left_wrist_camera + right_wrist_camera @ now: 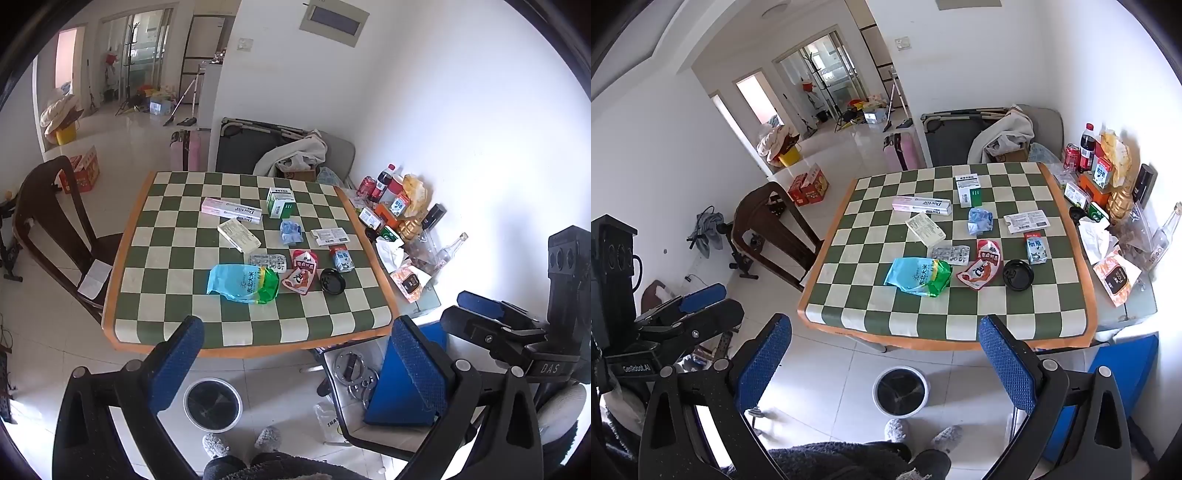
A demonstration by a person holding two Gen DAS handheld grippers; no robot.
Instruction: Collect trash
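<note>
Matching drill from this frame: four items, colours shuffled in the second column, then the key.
Things:
1. rice bag
2. cup lid
3. toothpaste box
4. trash bin on the floor

Colours:
A. black
B. pink and white
C. white rim, dark inside
D. light blue and green

Pairs: 1-D, 2-A, 3-B, 4-C
</note>
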